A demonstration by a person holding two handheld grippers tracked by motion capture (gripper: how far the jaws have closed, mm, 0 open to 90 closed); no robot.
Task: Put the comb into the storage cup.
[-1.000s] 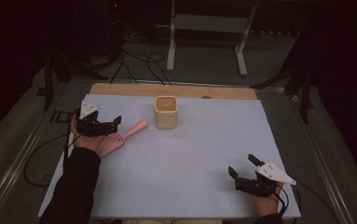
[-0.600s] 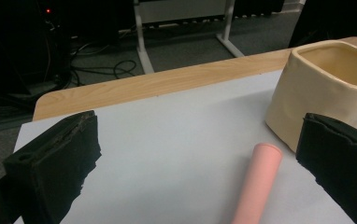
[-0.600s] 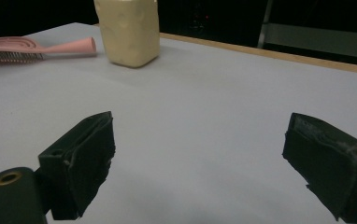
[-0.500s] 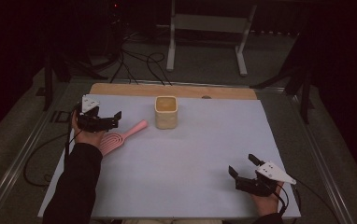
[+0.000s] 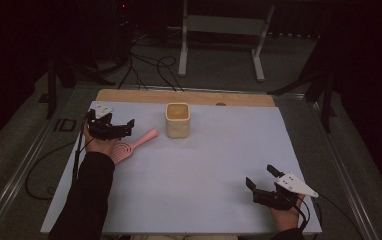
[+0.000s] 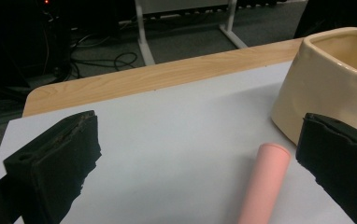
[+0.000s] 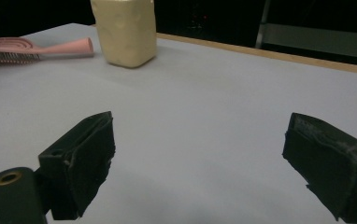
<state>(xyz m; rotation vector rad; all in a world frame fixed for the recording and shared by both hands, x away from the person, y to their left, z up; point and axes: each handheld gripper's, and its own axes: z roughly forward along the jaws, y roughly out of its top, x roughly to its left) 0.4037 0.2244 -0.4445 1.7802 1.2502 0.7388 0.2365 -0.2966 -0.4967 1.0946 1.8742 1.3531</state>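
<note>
A pink hairbrush point(image 5: 131, 146) lies flat on the counter point(image 5: 219, 165), handle aimed diagonally toward a cream cup point(image 5: 178, 120). The left tool point(image 5: 121, 129) hovers wide open over it, empty. The right tool point(image 5: 261, 186), also open, holds nothing.

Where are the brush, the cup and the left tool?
brush point(image 5: 149, 135): high view, on its pink handle.
cup point(image 5: 178, 126): high view, on its front wall.
left tool point(image 5: 129, 125): high view, between its open tips.

dim, soft overhead light; dark, murky surroundings
</note>
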